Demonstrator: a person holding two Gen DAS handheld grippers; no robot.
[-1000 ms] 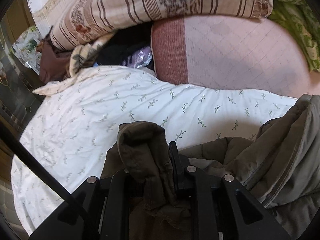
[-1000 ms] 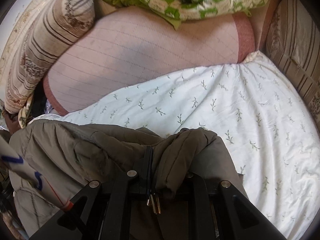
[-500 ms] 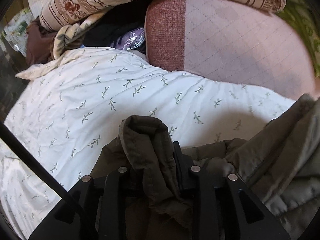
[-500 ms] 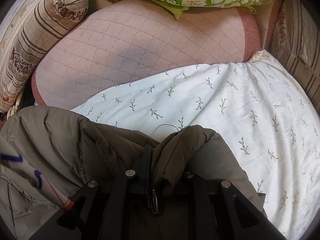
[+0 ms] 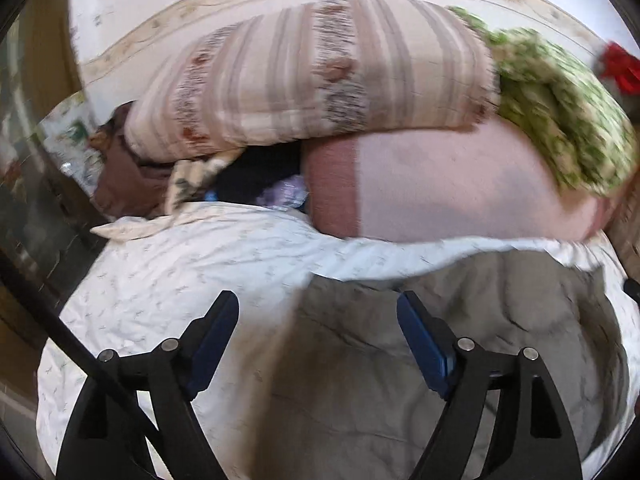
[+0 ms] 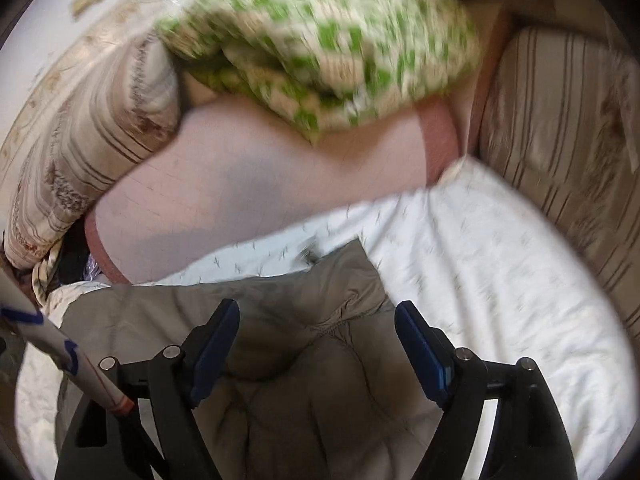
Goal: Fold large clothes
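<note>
In the left wrist view, the left gripper (image 5: 318, 320) is seen with its two black fingers spread wide, the blue pads (image 5: 216, 336) facing each other across a broad gap in which nothing is pinched. Beneath and between the fingers, from about 6 o'clock out toward 3 o'clock, the olive-grey padded jacket (image 5: 460, 320) is laid flat on the white sprigged bedsheet (image 5: 172, 280); whether the fingers touch the cloth cannot be told. Bare sheet is seen under the left finger, toward 9 o'clock. Farther off, toward 12 o'clock, a pink quilted cushion (image 5: 452, 188) is found, upon which a striped beige pillow (image 5: 316, 76) is piled, with a green-and-white patterned quilt (image 5: 560, 112) at 2 o'clock; all are blurred. In the right wrist view, the right gripper (image 6: 316, 320) is likewise held wide apart, its blue pads (image 6: 420, 344) closed on nothing. The jacket (image 6: 304, 360) is spread below the gap, from 6 o'clock toward 9 o'clock, one corner reaching up past the fingertips at 12 o'clock. White sheet (image 6: 500, 280) is seen from 1 to 4 o'clock. Beyond it the pink cushion (image 6: 248, 184) is found, topped by the green quilt (image 6: 320, 44), with striped pillows at 10 o'clock (image 6: 92, 140) and 2 o'clock (image 6: 560, 120).
</note>
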